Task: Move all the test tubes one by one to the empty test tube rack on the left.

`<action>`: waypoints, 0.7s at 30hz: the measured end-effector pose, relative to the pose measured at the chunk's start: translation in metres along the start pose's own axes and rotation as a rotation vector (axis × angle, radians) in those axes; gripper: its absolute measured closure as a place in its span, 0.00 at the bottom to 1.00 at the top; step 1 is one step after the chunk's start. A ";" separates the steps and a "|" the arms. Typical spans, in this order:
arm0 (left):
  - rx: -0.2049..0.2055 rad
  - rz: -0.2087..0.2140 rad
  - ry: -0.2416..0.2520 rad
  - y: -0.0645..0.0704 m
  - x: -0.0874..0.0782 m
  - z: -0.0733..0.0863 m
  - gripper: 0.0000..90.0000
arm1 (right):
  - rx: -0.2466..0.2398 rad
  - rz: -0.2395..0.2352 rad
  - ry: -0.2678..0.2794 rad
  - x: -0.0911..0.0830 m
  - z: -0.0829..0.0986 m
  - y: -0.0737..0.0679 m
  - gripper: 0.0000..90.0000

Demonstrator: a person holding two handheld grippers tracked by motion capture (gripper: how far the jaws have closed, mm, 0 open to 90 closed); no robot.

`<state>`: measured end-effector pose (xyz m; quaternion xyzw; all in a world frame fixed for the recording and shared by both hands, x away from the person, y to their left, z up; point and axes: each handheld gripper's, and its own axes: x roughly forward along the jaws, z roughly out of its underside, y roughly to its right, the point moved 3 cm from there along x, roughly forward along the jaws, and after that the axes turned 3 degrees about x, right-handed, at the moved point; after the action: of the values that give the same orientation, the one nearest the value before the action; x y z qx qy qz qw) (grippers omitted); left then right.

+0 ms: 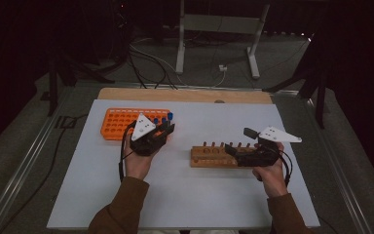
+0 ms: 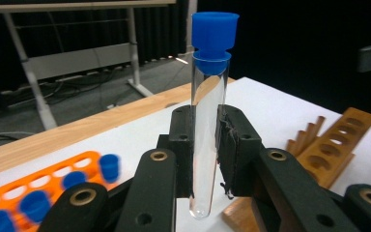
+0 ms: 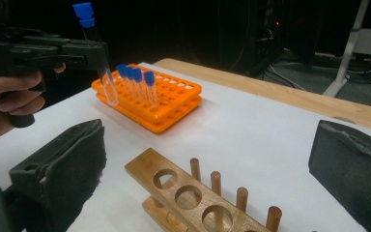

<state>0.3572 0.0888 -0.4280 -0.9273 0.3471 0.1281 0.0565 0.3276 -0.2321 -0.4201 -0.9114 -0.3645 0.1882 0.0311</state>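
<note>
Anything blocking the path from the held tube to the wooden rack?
Nothing visible. The left gripper holds the tube upright above the white mat; bare mat lies between it and the wooden rack. The right gripper sits open at the rack's far end.

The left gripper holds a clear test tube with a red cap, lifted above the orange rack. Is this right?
Not quite: the cap is blue, not red, as the left gripper view shows. The rest holds: the left gripper is shut on the clear test tube, lifted above the orange rack.
</note>
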 end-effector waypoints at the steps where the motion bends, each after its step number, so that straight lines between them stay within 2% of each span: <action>1: -0.002 -0.009 0.000 -0.002 -0.001 0.000 0.87 | -0.001 0.001 0.000 0.000 0.000 0.000 0.00; 6: 0.000 -0.050 0.003 -0.016 -0.007 0.002 0.87 | 0.004 0.000 0.011 -0.002 -0.001 0.001 0.00; 21: -0.037 -0.200 -0.021 -0.057 -0.020 0.017 0.87 | 0.008 0.004 0.023 -0.005 -0.002 0.003 0.00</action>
<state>0.3771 0.1473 -0.4376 -0.9568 0.2497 0.1380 0.0554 0.3274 -0.2373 -0.4172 -0.9141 -0.3617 0.1792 0.0388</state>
